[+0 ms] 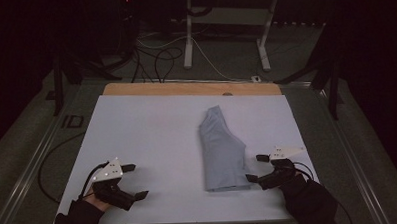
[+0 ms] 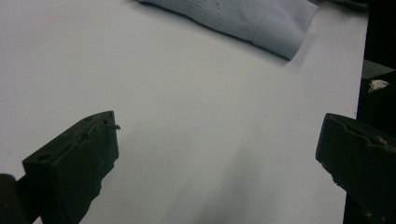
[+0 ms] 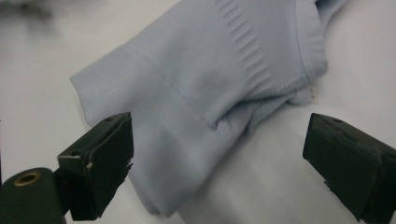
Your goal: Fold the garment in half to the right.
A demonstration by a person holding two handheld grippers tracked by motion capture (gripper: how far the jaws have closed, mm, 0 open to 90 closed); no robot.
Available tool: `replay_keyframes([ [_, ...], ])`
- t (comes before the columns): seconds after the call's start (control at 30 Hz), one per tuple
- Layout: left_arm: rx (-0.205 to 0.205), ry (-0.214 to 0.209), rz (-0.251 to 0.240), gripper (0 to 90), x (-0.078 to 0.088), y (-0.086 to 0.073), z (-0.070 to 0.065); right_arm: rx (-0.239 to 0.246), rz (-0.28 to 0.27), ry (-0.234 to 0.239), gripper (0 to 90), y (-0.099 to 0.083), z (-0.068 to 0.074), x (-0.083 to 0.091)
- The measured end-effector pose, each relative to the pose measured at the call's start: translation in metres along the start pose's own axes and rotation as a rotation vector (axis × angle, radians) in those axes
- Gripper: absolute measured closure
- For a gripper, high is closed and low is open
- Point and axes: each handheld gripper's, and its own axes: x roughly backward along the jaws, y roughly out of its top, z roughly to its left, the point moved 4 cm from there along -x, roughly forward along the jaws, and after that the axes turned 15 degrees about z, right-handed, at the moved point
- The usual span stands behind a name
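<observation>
A light blue folded garment [image 1: 221,151] lies on the white table sheet [image 1: 152,138], right of centre. My right gripper [image 1: 255,168] stands open just off the garment's right lower edge, its jaws spread either side of that hem. In the right gripper view the garment [image 3: 219,88] lies between and beyond the wide-apart jaws of the right gripper [image 3: 219,163]. My left gripper [image 1: 135,182] rests open near the front left of the sheet, well away from the cloth. In the left gripper view the garment [image 2: 243,18] lies far off at the top, beyond the left gripper [image 2: 217,154].
A wooden strip [image 1: 190,88] edges the table's far side. Beyond it stand white desk legs [image 1: 187,32] and cables [image 1: 159,58] on the dark floor. Dark carpet borders the table on both sides.
</observation>
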Motion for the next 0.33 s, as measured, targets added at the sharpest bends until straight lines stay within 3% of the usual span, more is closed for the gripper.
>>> replay_keyframes([
  [0.33, 0.002, 0.004, -0.002, 0.6, 0.0011, -0.0010, 0.0008, 0.003, 0.021, -0.023, 8.8, -0.0046, 0.0005, -0.0008],
])
